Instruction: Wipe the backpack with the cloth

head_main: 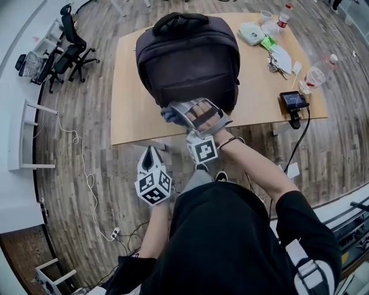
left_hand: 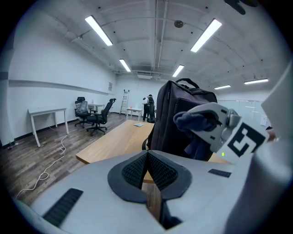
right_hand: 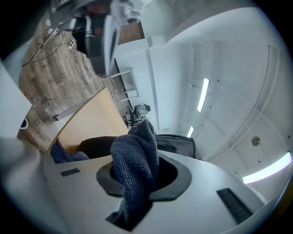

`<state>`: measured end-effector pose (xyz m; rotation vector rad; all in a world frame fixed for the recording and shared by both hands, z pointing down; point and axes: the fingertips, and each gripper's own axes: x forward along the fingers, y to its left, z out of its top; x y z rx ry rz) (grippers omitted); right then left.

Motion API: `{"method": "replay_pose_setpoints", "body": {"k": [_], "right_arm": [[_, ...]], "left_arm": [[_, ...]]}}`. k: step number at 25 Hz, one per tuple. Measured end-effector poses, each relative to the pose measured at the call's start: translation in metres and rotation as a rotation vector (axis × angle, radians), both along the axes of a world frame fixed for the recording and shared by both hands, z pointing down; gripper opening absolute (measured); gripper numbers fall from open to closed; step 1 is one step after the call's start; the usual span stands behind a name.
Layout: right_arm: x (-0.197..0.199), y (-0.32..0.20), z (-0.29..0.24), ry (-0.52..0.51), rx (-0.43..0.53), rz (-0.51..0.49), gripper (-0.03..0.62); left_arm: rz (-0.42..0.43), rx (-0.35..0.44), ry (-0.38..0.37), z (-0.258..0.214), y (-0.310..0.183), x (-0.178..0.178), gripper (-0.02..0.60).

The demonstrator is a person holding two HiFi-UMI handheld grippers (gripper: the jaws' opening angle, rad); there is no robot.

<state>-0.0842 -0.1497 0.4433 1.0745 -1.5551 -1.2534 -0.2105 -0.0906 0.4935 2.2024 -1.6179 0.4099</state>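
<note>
Right gripper [head_main: 179, 112] had its jaws part-closed on the cloth [right_hand: 135, 161]. The cloth was a dark blue-grey knit wad pinched between the pads, one end bunched above the jaws, the rest trailing into the slot behind. In the head view that gripper sat at the lower front face of the backpack [head_main: 187, 57], right at the near table edge. The cloth end was on or just off the fabric; couldn't confirm contact.

Left gripper [left_hand: 147, 170] was fully closed, pads together, nothing between them. It hung off the table over the floor, below and left of the right one, aimed toward the bag, not touching it.

The backpack was dark and stood upright on the wooden table [head_main: 130, 115], handle on top, roughly centred, close to the near edge.

Clutter on the table's right side, all well apart from the bag:
- plastic bottle [head_main: 317, 74] near the right edge
- second bottle [head_main: 282, 16] at the far side
- small screen on a stand [head_main: 293, 101] at the near edge, black cable running off the table
- white box [head_main: 251, 33]
- green packet [head_main: 268, 42]
- some papers

Office chairs [head_main: 69, 49] stood far left on the wood floor. A white cord [head_main: 81, 167] snaked across the floor. The left gripper view showed people far back in the room, too small to detail.
</note>
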Motion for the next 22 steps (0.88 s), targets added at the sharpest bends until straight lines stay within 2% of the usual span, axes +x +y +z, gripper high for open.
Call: {"method": "replay_pose_setpoints", "body": {"k": [4, 7, 11, 15, 22], "right_arm": [[0.005, -0.023, -0.047, -0.034, 0.05, 0.03, 0.086], [0.012, -0.025, -0.056, -0.042, 0.055, 0.037, 0.086], [0.045, -0.016, -0.065, -0.093, 0.072, 0.079, 0.086], [0.067, -0.01, -0.062, -0.118, 0.073, 0.108, 0.084], [0.054, 0.001, -0.032, -0.134, 0.029, 0.051, 0.078]], "left_arm": [[0.01, 0.011, 0.009, -0.003, -0.002, 0.005, 0.015], [0.012, 0.016, 0.014, -0.007, -0.002, 0.006, 0.015], [0.013, 0.024, 0.014, -0.012, -0.005, 0.003, 0.014], [0.007, 0.022, 0.015, -0.011, -0.006, 0.001, 0.015], [0.04, 0.004, 0.012, -0.004, -0.003, 0.015, 0.014]]}}
